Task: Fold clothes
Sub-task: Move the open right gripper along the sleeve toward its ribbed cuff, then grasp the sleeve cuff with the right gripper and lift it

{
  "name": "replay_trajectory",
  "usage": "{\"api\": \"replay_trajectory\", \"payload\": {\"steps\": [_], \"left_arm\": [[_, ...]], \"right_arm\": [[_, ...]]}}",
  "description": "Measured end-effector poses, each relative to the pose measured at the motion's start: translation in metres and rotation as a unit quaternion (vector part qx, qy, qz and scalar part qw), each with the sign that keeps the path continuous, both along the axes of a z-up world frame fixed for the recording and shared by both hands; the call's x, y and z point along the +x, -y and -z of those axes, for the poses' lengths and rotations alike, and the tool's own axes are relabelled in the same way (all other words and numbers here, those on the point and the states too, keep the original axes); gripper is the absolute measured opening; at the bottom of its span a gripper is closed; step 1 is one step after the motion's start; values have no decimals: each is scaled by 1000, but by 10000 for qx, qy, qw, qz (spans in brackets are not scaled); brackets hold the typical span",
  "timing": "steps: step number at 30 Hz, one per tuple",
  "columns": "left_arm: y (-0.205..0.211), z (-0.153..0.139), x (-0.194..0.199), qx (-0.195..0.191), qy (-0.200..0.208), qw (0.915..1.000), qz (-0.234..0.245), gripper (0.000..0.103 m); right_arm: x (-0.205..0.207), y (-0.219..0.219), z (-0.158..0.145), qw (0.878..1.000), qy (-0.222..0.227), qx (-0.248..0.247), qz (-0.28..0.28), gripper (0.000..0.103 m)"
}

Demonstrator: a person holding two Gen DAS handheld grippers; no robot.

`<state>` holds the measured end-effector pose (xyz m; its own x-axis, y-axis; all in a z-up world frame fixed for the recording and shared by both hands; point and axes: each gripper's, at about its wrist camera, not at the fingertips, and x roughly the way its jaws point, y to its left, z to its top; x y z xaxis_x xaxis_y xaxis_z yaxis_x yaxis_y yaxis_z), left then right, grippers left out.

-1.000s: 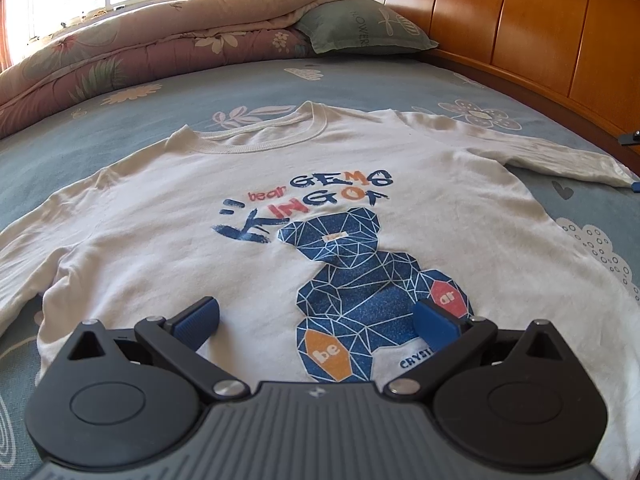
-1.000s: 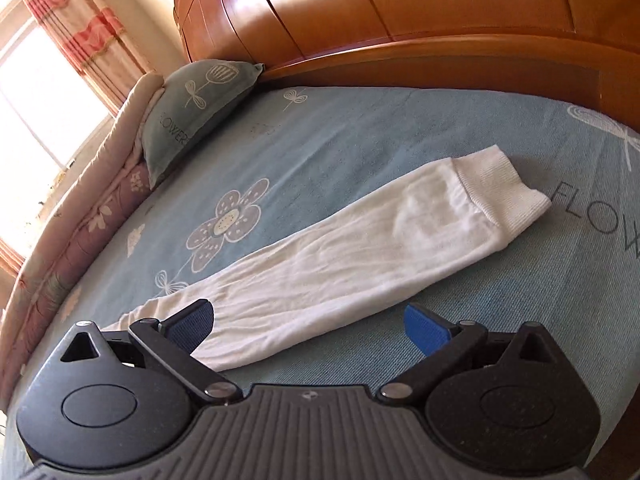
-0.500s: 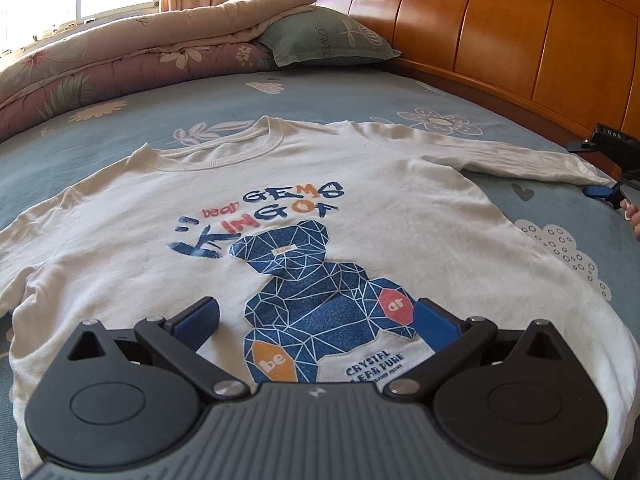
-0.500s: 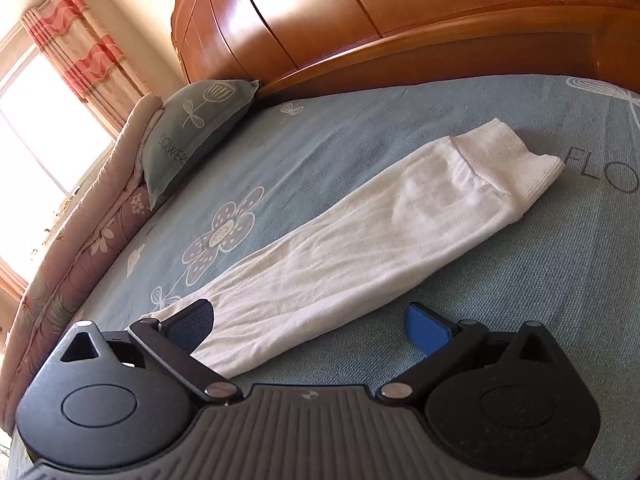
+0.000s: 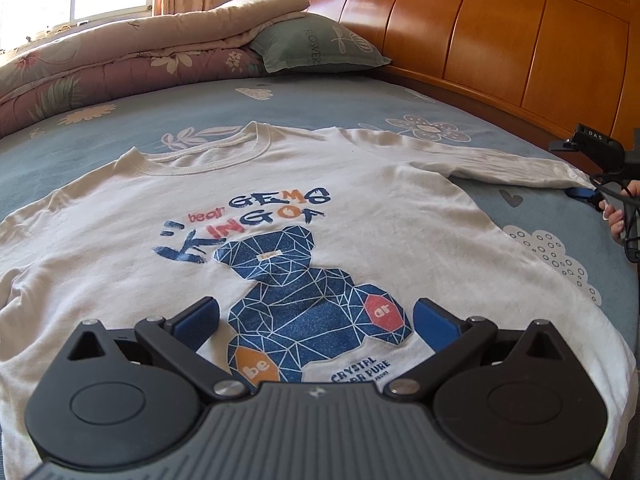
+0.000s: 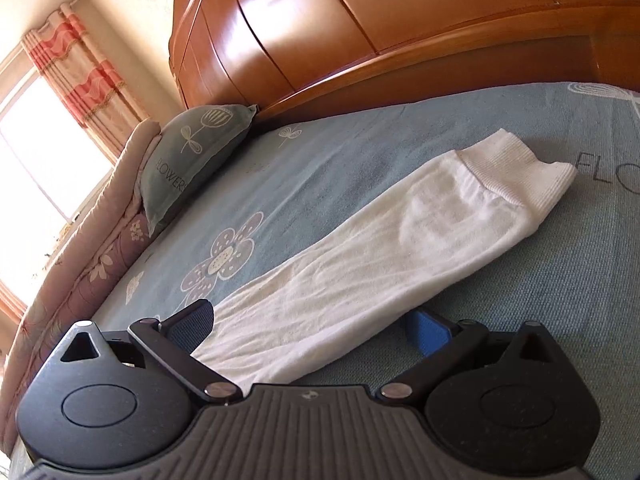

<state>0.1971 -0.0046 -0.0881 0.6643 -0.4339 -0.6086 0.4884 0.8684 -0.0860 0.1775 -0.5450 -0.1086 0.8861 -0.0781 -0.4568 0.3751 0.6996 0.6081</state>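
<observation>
**Shirt lying flat on the bed, both tongs open**

Left wrist view: the left tongs [image 5: 316,320] are hovering agape over the hem of the shirt [image 5: 360,216], which is lying face up on the bed [image 5: 320,108].

Right wrist view: the right tongs [image 6: 312,326] are gaping around the sleeve [image 6: 400,256], which is stretching toward the headboard [image 6: 360,20].

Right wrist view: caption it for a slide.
Open right gripper straddles the white sleeve on the blue bedsheet.
</observation>
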Motion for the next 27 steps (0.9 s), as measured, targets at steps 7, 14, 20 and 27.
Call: {"api": "replay_trajectory", "payload": {"steps": [7, 14, 20, 27], "left_arm": [[1, 1, 0, -8, 4, 10000, 19, 102], [1, 3, 1, 6, 2, 10000, 8, 102], [0, 3, 2, -6, 4, 10000, 1, 102], [-2, 0, 1, -70, 24, 10000, -13, 102]], "right_arm": [[8, 5, 4, 9991, 249, -270, 231, 103], [24, 14, 6, 9976, 403, -399, 408, 103], [34, 16, -2, 9980, 430, -376, 285, 103], [40, 6, -24, 9967, 746, -323, 82, 103]]}}
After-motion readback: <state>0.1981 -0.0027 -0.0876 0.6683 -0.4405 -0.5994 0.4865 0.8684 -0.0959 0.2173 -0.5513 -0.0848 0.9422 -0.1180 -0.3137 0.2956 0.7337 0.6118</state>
